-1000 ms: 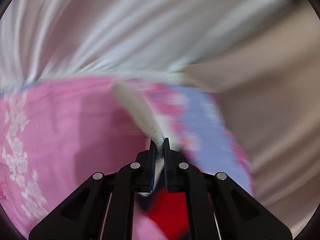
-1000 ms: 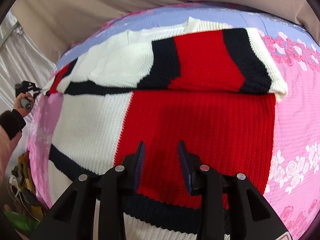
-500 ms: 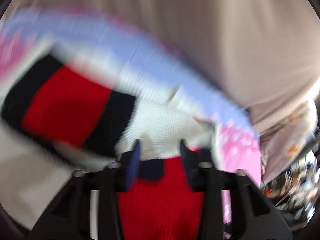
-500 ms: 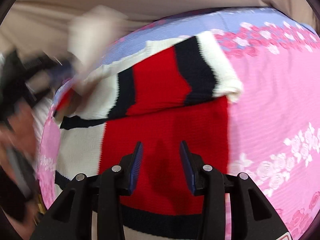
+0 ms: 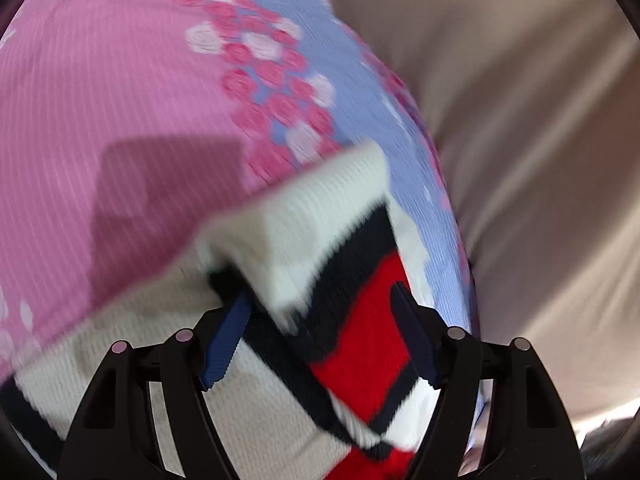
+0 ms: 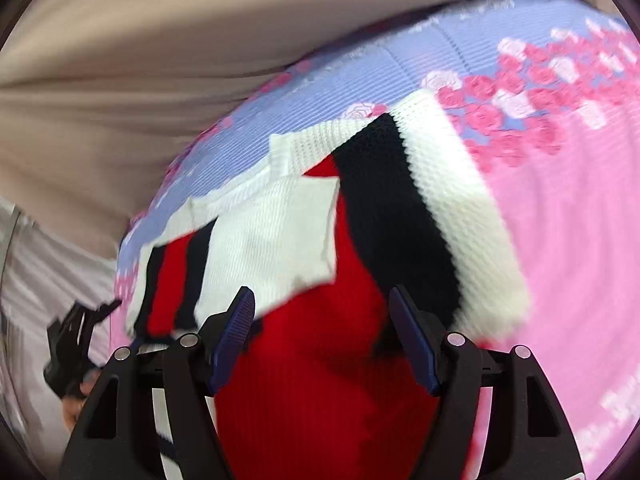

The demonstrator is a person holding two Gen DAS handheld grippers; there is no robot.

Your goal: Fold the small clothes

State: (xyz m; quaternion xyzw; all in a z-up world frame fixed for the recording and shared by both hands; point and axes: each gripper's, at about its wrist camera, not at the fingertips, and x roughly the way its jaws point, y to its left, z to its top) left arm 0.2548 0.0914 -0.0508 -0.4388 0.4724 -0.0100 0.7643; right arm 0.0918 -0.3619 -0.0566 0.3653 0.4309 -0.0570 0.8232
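A: Where's the sweater (image 6: 320,360)?

B: Spread on the pink floral bedspread (image 6: 568,240), red, white and black knit. In the right wrist view one sleeve (image 6: 436,216) lies folded across the red body toward two o'clock, and the other white-ended sleeve (image 6: 276,236) lies over the body toward eleven.

A: And in the left wrist view?

B: The sweater (image 5: 360,332) fills the six o'clock half, blurred; its white cuff (image 5: 320,216) sits near the middle, with the lilac band of the bedspread (image 5: 120,100) at one o'clock.

A: The grippers?

B: The left gripper (image 5: 320,340) has just been opening; its jaws stand wide with knit lying between them, pads not pressing. The right gripper (image 6: 322,344) has likewise just opened wide, above the red body, holding nothing.

A: Beyond the bed?

B: A beige curtain (image 6: 140,60) from nine to twelve o'clock.
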